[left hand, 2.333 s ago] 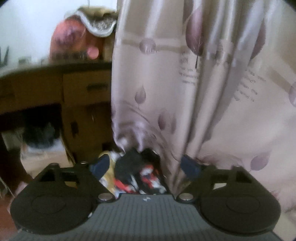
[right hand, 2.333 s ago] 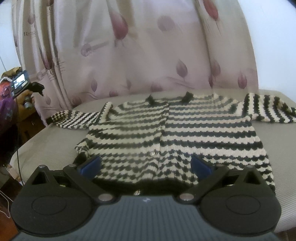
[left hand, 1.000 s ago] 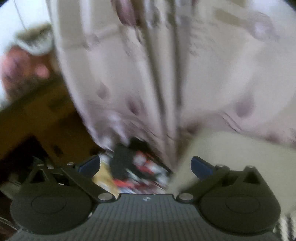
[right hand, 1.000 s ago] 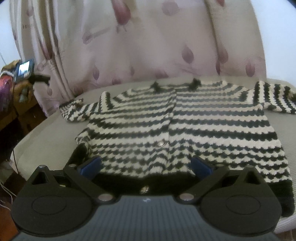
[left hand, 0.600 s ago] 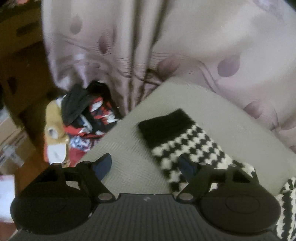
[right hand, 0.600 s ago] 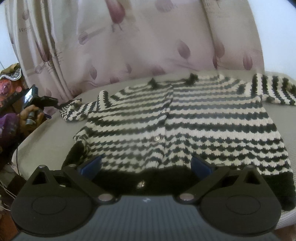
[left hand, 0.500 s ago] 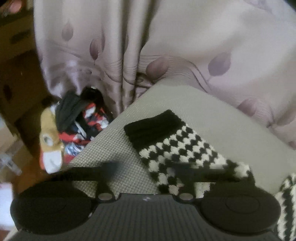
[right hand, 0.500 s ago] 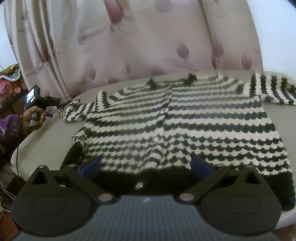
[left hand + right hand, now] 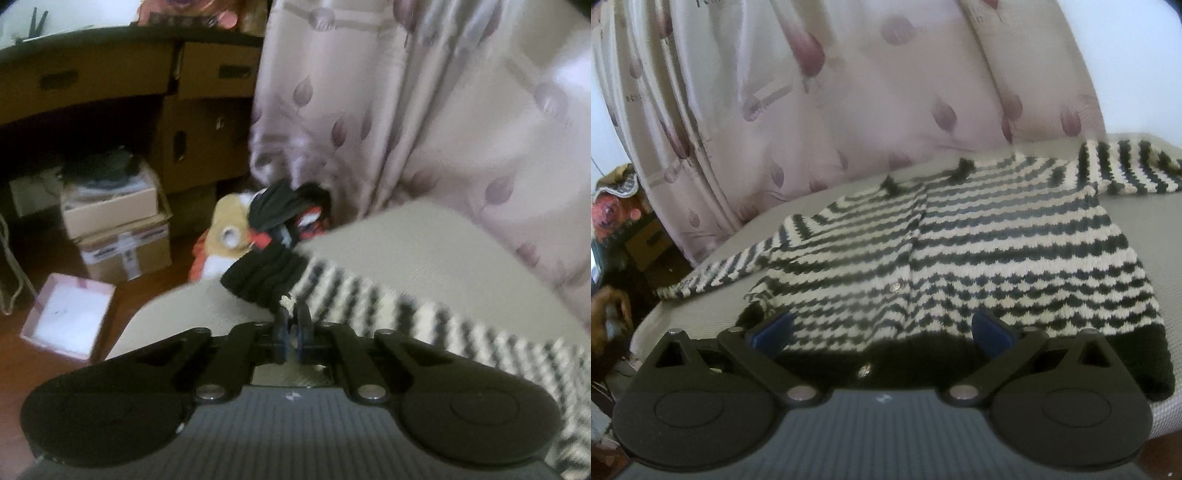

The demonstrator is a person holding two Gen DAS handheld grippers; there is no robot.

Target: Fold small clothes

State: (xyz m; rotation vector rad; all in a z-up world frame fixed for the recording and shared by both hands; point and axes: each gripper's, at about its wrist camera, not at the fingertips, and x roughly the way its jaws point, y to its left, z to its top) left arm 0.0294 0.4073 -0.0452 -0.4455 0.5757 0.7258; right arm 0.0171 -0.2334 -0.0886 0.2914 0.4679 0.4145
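Observation:
A black-and-white striped knit cardigan [image 9: 997, 266] lies spread flat, front up, on a grey bed [image 9: 698, 314]. Its left sleeve [image 9: 406, 317] stretches out toward the bed's left edge and ends in a black cuff [image 9: 266, 277]. My left gripper [image 9: 293, 321] is shut on the sleeve just behind that cuff. My right gripper [image 9: 882, 328] is open and empty, hovering over the cardigan's black bottom hem [image 9: 886, 362], near the buttons. The right sleeve [image 9: 1130, 170] lies out to the far right.
A pink patterned curtain [image 9: 849, 92] hangs behind the bed. Left of the bed are a wooden desk [image 9: 110, 77], cardboard boxes [image 9: 118, 229], a pink box [image 9: 66, 317] on the floor, and a pile of toys and clothes [image 9: 266, 221].
My left gripper swung from the curtain down to the left sleeve and closed on it near the cuff; the sleeve is pulled out straighter. My right gripper stayed open over the hem.

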